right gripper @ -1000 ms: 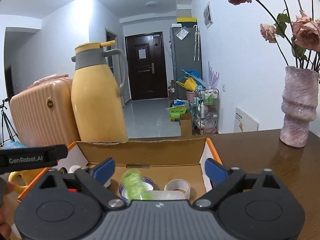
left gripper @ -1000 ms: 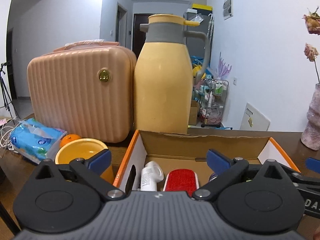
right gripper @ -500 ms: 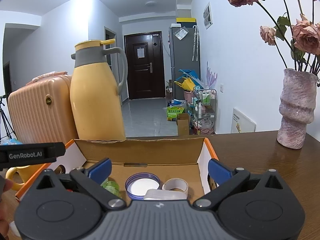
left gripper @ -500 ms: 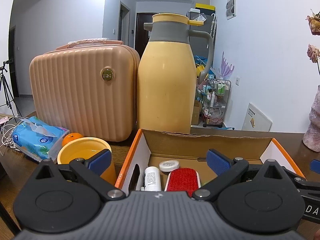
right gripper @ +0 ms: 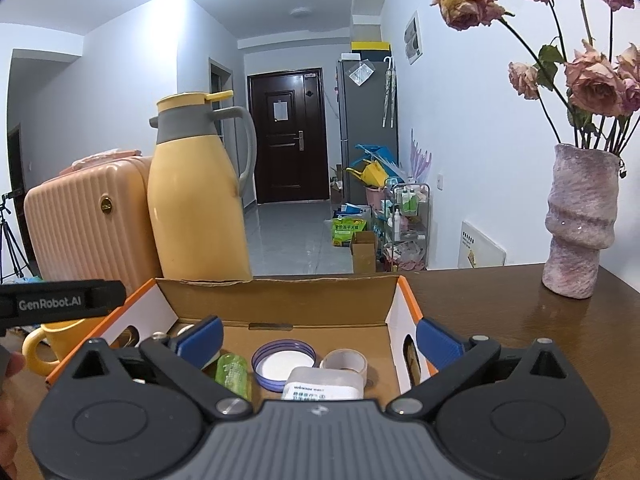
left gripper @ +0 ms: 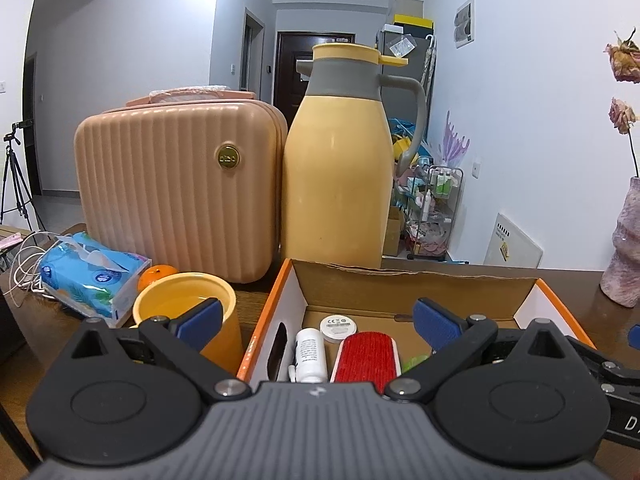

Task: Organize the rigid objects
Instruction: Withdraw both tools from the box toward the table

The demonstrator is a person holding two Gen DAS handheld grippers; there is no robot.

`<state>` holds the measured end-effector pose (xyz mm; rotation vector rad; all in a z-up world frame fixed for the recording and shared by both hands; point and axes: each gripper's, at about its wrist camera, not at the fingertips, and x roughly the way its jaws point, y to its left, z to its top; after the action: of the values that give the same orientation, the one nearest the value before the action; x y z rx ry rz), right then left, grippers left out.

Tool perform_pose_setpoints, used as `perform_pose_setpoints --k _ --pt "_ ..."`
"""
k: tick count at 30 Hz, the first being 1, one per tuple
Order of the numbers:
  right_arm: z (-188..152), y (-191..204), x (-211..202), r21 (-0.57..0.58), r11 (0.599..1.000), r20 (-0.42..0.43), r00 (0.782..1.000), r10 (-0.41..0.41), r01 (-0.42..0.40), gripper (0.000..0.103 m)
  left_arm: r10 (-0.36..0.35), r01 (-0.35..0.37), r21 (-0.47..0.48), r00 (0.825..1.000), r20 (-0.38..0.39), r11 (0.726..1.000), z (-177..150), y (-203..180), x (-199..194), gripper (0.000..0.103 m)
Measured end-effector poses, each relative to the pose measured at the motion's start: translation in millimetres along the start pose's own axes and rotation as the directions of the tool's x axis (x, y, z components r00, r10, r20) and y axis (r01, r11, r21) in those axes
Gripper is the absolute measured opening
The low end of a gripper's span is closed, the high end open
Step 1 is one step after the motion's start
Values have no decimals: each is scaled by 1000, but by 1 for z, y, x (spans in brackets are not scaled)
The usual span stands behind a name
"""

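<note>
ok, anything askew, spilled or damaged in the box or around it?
Nothing spilled. The cardboard box has a slightly ragged back edge. Inside it the green bottle, white bottle and red brush lie on their sides, which suits loose storage. Both grippers, left and right, are open and empty.

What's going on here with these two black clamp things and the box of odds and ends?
A person holds a gripper in each hand over an open cardboard box on a wooden table. Both the left gripper and right gripper are open and hold nothing. In the box lie a red brush, a white bottle, a green bottle, a blue lid and a tape roll. A yellow mug sits outside, to the box's left.
</note>
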<state>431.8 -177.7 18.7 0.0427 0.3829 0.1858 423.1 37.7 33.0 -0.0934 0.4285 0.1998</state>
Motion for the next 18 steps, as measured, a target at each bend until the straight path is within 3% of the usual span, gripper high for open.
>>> perform_pose_setpoints --k 18 --pt "-19 -1 -60 -29 1000 7 1000 10 -9 103 -11 11 14 1000 6 1000 -23 9 -61 103"
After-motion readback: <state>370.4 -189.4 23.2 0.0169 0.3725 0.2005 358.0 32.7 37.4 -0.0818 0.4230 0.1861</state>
